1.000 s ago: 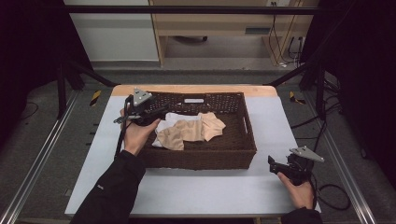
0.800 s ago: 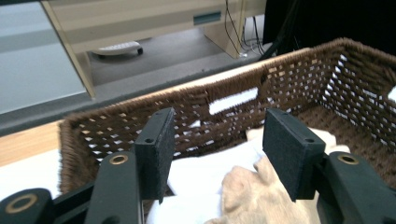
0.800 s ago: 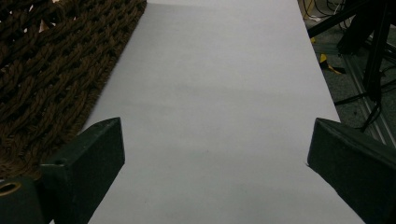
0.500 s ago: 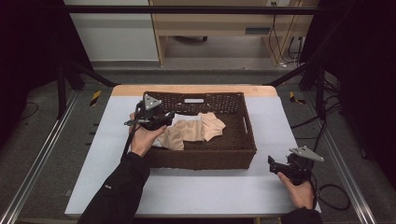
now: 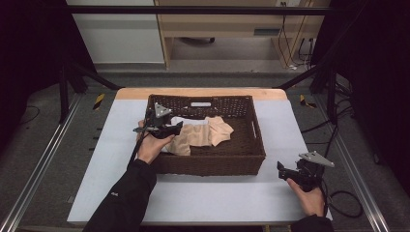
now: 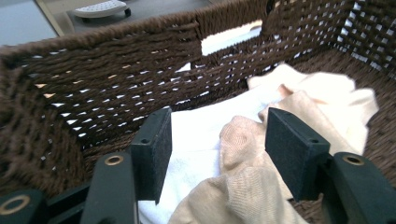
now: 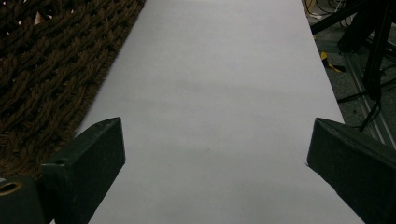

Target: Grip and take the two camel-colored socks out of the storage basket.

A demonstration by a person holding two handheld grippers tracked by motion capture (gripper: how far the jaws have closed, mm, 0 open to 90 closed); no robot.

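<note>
While the left gripper (image 5: 169, 129) hangs inside the woven basket (image 5: 251, 145) near its left wall, its jaws have just been opening and now stand wide. A fold of the beige cloth (image 6: 247, 186) lies between them, but the pads do not press it. This cloth rests on the basket floor, partly over a white cloth (image 6: 196, 140) at about 10 o'clock from it. At 4 o'clock from the basket, the right gripper (image 5: 285, 170) rests on the white table (image 5: 212, 203), jaws spread wide with nothing between them.
</note>
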